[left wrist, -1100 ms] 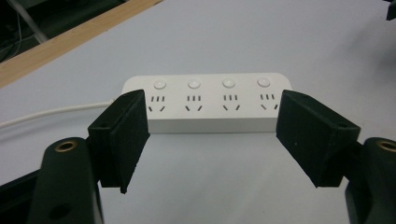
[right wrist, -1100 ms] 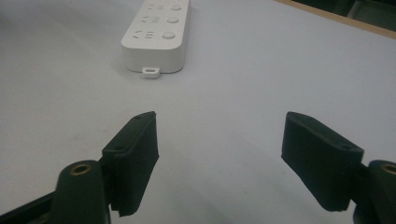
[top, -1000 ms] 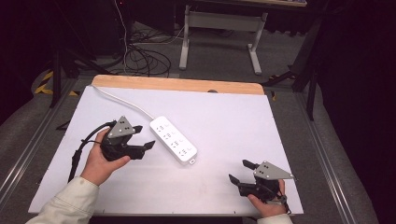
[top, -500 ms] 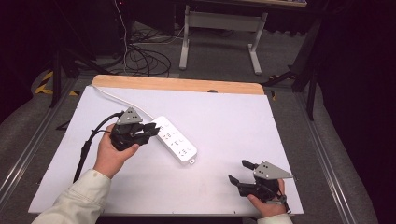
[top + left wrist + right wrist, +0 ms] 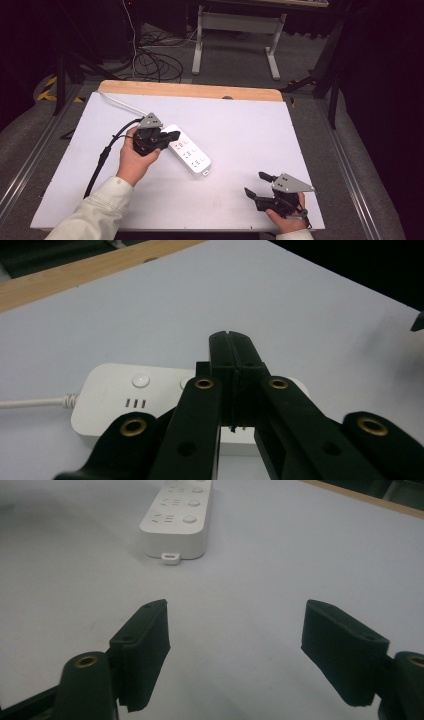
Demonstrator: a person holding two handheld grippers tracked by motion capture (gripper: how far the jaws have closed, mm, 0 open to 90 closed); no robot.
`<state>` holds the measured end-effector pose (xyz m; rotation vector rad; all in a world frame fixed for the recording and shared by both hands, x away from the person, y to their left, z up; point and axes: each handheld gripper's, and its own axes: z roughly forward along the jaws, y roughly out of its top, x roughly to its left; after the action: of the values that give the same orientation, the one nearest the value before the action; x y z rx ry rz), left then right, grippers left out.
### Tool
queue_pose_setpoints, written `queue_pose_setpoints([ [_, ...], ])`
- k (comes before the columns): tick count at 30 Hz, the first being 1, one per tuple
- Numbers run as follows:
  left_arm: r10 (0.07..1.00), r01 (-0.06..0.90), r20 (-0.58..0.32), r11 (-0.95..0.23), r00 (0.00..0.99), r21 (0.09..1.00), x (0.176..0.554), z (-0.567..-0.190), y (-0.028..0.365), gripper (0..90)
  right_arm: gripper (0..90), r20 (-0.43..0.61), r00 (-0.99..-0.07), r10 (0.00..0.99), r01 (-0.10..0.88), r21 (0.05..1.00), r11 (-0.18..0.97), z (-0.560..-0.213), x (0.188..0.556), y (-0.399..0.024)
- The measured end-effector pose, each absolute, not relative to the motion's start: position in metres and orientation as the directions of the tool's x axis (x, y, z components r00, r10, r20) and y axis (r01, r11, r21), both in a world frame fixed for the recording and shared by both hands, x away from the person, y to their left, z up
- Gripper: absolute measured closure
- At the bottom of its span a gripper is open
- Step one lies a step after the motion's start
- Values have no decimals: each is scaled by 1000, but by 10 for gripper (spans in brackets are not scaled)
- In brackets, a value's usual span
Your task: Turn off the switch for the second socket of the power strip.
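White table (image 5: 240, 125) first, with a wooden strip along its far edge; on it the white power strip (image 5: 189, 151) lies slanted, left of middle, its cord (image 5: 120, 101) running off toward the far left corner. Left gripper (image 5: 172, 135) sits over the cord end of the strip. In the left gripper view its jaws have just been closing and now meet pad to pad with nothing between them, the joined tip poised above the strip's top face beside a round button (image 5: 141, 380). My reading: jaws are brought together to make one blunt point for pressing a switch rather than for grasping (whether the tip touches the casing I cannot tell). Right gripper (image 5: 260, 184) rests near the table's front right corner, well apart from the strip, jaws spread wide and empty — parked, it seems, to leave the work to the other hand. From the right gripper view the strip's free end faces it, with a small hanging tab (image 5: 171, 557) — and bare table between.
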<state>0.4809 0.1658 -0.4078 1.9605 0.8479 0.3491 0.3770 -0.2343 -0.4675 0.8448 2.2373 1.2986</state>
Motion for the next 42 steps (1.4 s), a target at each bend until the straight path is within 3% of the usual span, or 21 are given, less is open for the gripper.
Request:
queue_pose_setpoints([
  [14,690,374,-8,-382,723,845,497,-432,150,899,274,-48,-735,676,287,882,374,-467,377,-236],
  [32,707,436,-94,-320,701,841,517,-460,142,899,273,-45,-742,669,282,884,373,-467,376,-237],
  [42,701,407,-39,-366,712,837,523,-472,140,899,273,-42,-742,669,284,884,371,-467,377,-237],
])
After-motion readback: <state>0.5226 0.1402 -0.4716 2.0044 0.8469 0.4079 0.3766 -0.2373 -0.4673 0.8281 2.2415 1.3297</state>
